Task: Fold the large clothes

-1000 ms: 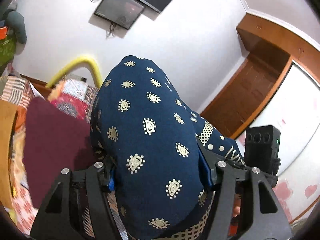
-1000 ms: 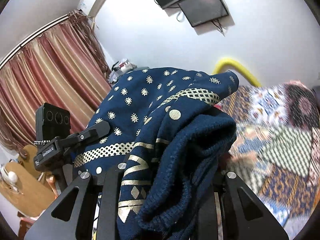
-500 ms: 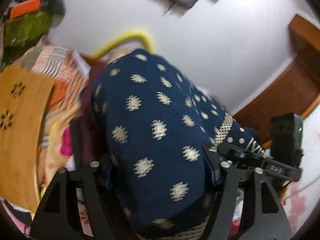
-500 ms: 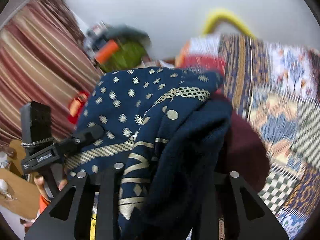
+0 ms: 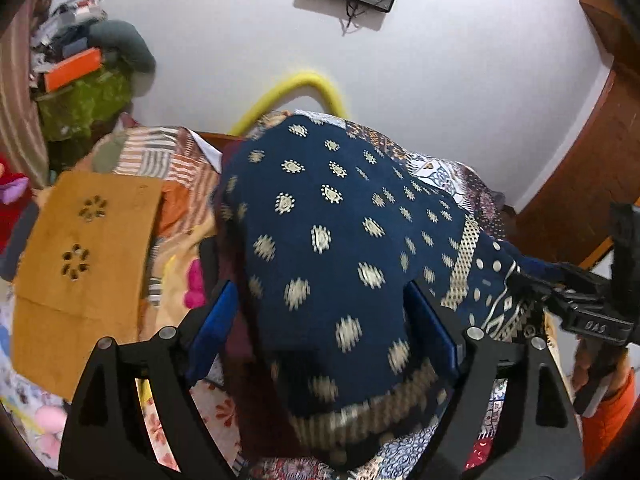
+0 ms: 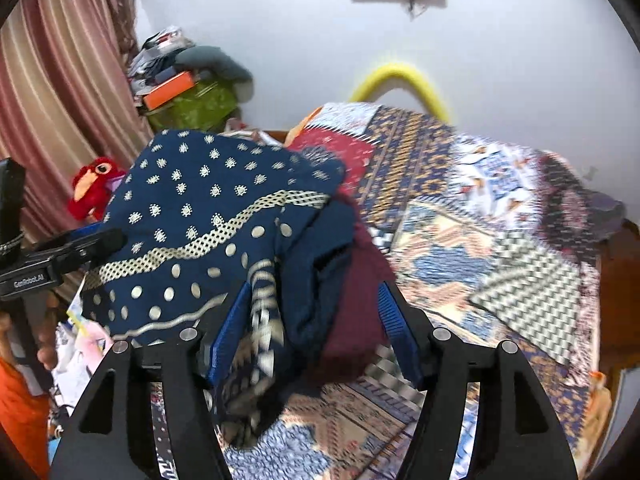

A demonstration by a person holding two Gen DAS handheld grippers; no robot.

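1. Your left gripper (image 5: 328, 328) has a big bunched-up mound of the navy garment (image 5: 340, 240) sitting between its blue pads (image 5: 212, 328). The jaws stand wide with cloth filling the gap, and both pads look pressed against it, so it reads as clamped on the fabric.
2. Your right gripper (image 6: 312, 328) is the same deal: its blue pads (image 6: 396, 332) are spread apart with a thick wad between them, navy cloth plus a maroon fabric (image 6: 356, 304) on the right side of the bundle. I can't tell if the maroon is a lining or a separate piece.
3. The garment itself is dark blue with rows of small gold paisley-ish motifs, then a gold lattice band (image 6: 208, 240), gold polka dots below that, and a zigzag border near the hem.
4. It's lifted and draped between your two grippers, crumpled rather than flat, hanging above the patchwork bedspread (image 6: 500, 240).
5. Both views are a bit motion-blurred, especially the lower hem.
6. Around the bed: a yellow tube (image 6: 404, 76) against the white wall, a red plush bird (image 6: 94, 188) by the striped curtain (image 6: 60, 80), and a tan board (image 5: 84, 256) with flower cutouts off to the left.
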